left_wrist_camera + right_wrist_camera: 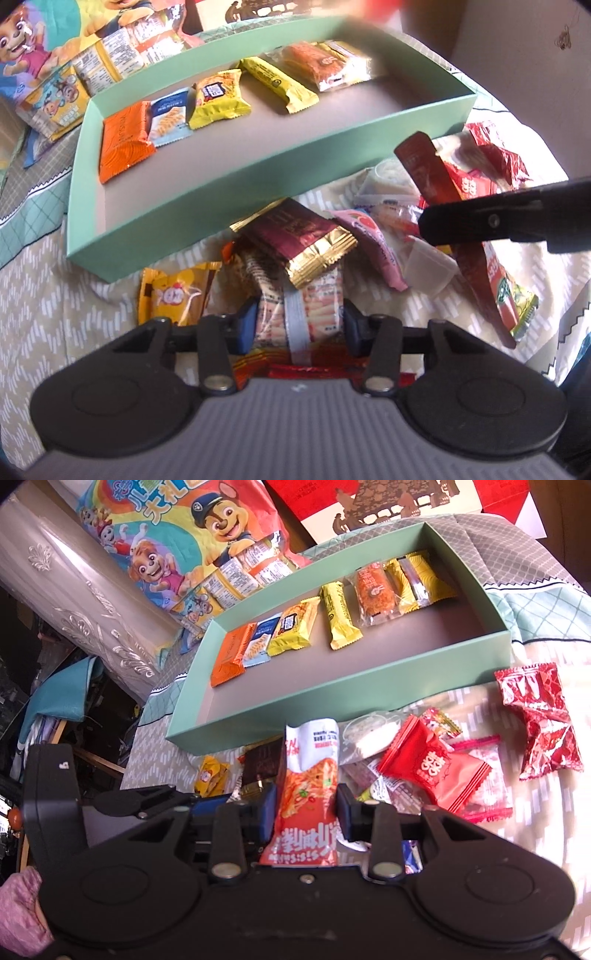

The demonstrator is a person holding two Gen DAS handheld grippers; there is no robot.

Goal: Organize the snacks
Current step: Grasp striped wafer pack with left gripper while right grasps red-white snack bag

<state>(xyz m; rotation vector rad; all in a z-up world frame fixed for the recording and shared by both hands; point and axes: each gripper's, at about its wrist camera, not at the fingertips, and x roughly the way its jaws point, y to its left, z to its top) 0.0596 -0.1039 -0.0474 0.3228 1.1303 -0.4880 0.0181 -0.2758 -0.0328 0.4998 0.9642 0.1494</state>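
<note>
The left gripper [299, 326] is clamped on a clear biscuit packet [301, 314] low in the frame's centre. The right gripper [306, 812] pinches an orange-and-white noodle pouch [308, 794]. The green box [258, 173] sits above, snacks lined along its far wall.

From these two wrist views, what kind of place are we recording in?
Probably a bedroom at home, with a bed used as the work surface. The snacks and the green box lie on a soft patterned bedspread, a padded silver headboard stands beside it, and a cartoon gift bag leans behind.
</note>
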